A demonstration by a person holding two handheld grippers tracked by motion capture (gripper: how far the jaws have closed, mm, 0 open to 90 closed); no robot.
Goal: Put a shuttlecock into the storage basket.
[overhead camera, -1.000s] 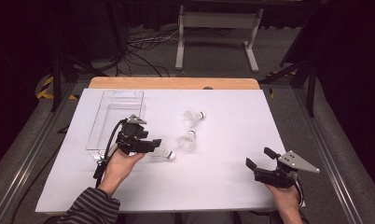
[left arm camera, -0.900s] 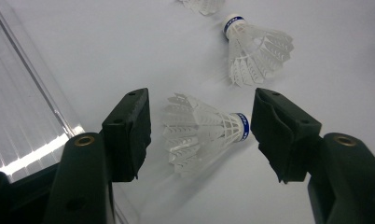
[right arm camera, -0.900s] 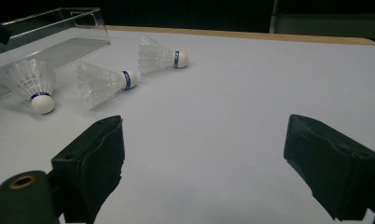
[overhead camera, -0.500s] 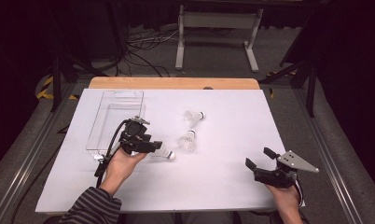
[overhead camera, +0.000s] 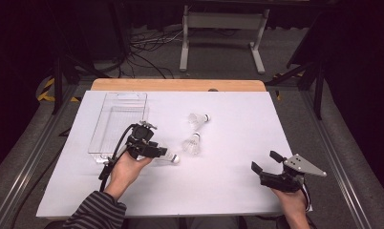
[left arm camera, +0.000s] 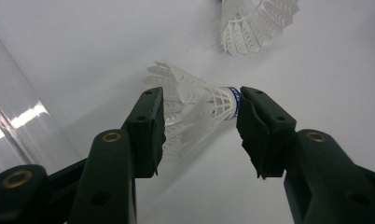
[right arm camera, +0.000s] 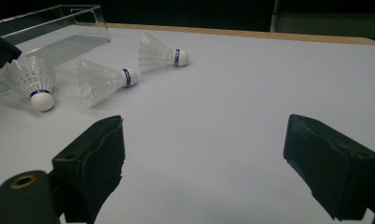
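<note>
Three white shuttlecocks with blue bands lie on the white table. My left gripper (overhead camera: 164, 153) (left arm camera: 199, 121) is low over the nearest shuttlecock (overhead camera: 171, 158) (left arm camera: 195, 100) (right arm camera: 34, 81). Its jaws have just been closing, and the shuttlecock lies crosswise between them, cork towards one jaw and feather skirt by the other. I see no firm squeeze. A second shuttlecock (overhead camera: 192, 143) (left arm camera: 258, 18) (right arm camera: 104, 79) lies just beyond, and a third (overhead camera: 198, 119) (right arm camera: 162, 56) farther back. My right gripper (overhead camera: 265, 161) (right arm camera: 204, 140) rests near the front right, open and with nothing in it.
A clear plastic tray (overhead camera: 125, 95) (right arm camera: 59, 28) sits at the left of the table, its wall (left arm camera: 17, 121) close beside my left gripper. A wooden strip (overhead camera: 180, 85) runs along the table's far edge. Metal stands and cables crowd the dark floor behind.
The left gripper has edged slightly towards the nearest shuttlecock and its jaws have narrowed around it. The right gripper and the other two shuttlecocks have stayed put.
</note>
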